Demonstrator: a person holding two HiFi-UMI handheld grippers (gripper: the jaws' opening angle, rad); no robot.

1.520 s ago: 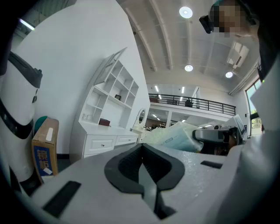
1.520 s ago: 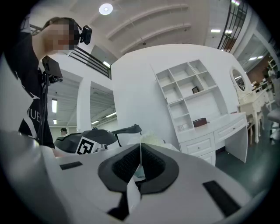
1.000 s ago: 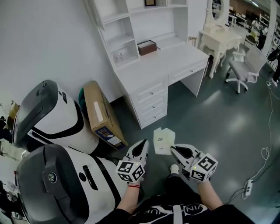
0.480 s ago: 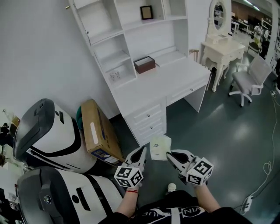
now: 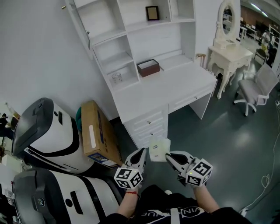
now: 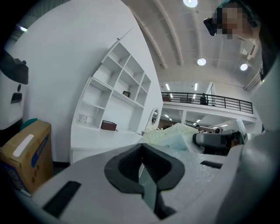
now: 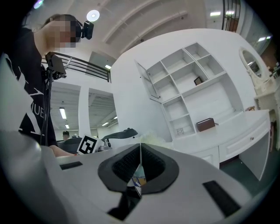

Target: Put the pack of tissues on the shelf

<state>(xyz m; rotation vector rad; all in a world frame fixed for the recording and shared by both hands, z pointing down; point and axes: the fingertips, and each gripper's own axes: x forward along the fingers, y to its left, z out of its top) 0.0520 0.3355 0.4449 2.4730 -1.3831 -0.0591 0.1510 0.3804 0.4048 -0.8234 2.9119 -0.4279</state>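
Observation:
The pack of tissues (image 5: 158, 149), pale green and soft, hangs in the air between my two grippers, above the dark floor in front of the white desk. My left gripper (image 5: 143, 152) is shut on its left edge; a thin strip of wrapper shows between the jaws in the left gripper view, with the pack (image 6: 176, 137) beyond. My right gripper (image 5: 168, 156) is shut on the right edge, where a printed bit of wrapper (image 7: 138, 177) sits between the jaws. The white shelf unit (image 5: 131, 41) stands on the desk ahead.
A brown box (image 5: 148, 68) sits on the desk (image 5: 175, 85) and a small picture frame (image 5: 152, 12) on an upper shelf. A cardboard box (image 5: 98, 133) leans at the desk's left. Large white and grey machines (image 5: 46, 131) fill the left. A vanity table (image 5: 228, 50) and chair (image 5: 256, 89) stand right.
The desk and shelves have come closer and sit more to the middle of the head view. Both grippers still hold the pack, in the same place in front of me.

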